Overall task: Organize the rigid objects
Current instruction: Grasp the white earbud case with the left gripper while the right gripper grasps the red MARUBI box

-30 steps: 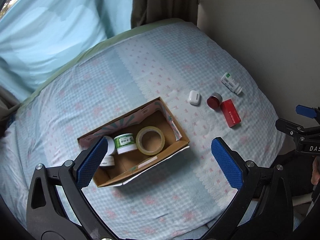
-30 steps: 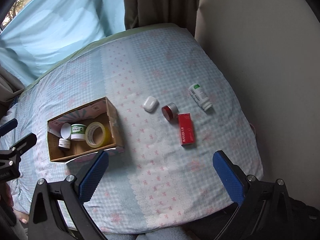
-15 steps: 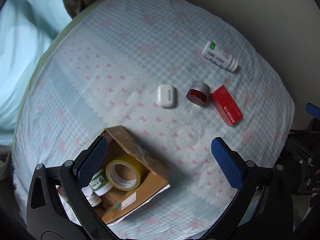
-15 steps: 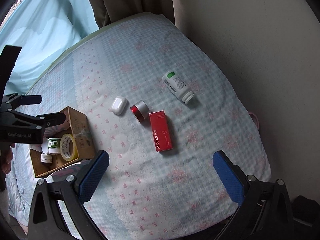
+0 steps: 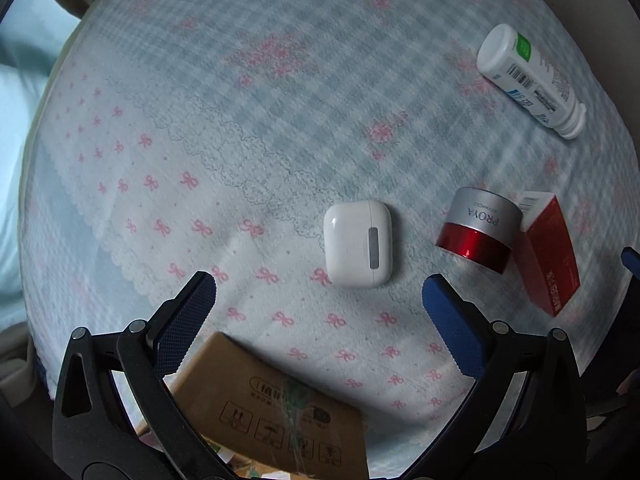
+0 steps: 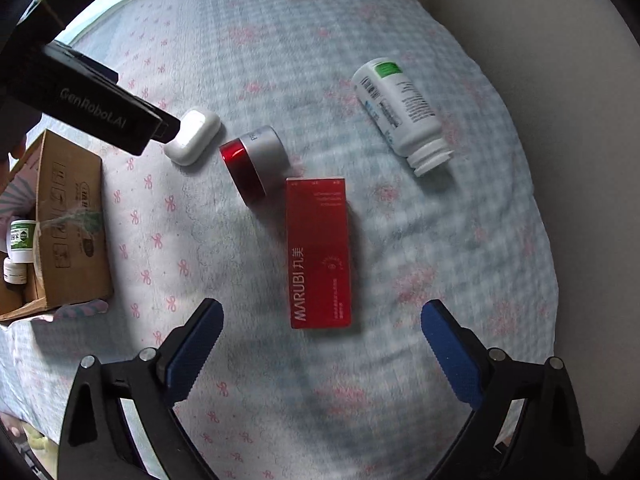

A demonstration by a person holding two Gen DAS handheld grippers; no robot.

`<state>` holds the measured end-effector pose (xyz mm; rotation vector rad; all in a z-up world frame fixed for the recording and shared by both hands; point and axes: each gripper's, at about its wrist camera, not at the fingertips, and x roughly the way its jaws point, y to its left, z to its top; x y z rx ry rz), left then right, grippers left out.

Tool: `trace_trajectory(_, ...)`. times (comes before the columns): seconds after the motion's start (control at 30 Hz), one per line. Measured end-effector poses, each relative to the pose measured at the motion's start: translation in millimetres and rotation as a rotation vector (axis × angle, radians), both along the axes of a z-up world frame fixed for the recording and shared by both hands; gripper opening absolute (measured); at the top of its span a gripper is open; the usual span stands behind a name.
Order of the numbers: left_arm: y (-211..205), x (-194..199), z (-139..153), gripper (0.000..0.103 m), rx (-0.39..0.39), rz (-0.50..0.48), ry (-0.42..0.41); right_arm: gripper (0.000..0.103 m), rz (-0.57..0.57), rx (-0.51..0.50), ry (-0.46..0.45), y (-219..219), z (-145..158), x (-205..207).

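A blue-and-white checked bedspread (image 6: 400,240) with pink bows and a lace-printed band fills both views, a pale wall (image 6: 520,20) rising at two o'clock in the right wrist view and light blue fabric (image 5: 20,100) at nine o'clock in the left.

Bed (image 5: 280,92) fills nearly all of both views, w/ a pale blue-and-white checked sheet (image 6: 460,240) printed w/ pink bows and flower clusters; a scalloped lace-pattern band (image 5: 224,152) runs diagonally across it. Sheet lies mostly flat, slight creases. Plain off-white wall (image 6: 520,12) along bed's far right edge in right wrist view. Light blue fabric (image 5: 16,120) at left edge of left wrist view, beside the bed. Light soft, daylight-like, shadows faint. Some blur in sheet pattern.
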<state>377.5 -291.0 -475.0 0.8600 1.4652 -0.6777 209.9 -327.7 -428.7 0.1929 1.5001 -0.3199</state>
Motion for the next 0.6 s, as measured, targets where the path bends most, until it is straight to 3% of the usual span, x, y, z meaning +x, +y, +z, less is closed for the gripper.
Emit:
trace_trajectory(0.2, -9, 1, -30, 0.095, 0.025, -0.033, 0.016, 0.098, -0.030, 0.061, 0.028, -1, -35, 18)
trace_trajectory(0.3, -13, 2, -43, 0.088, 0.045, -0.048, 0.033, 0.087, -0.050, 0.087, 0.052, -3, -51, 21)
trace_trajectory(0.4, -14, -1, -55, 0.083, 0.062, -0.070, 0.043, 0.082, -0.078, 0.110, 0.061, -7, -61, 19)
trace_trajectory(0.6, -15, -1, -61, 0.067, 0.041, -0.063, 0.088, 0.066, -0.092, 0.125, 0.077, -9, -72, 19)
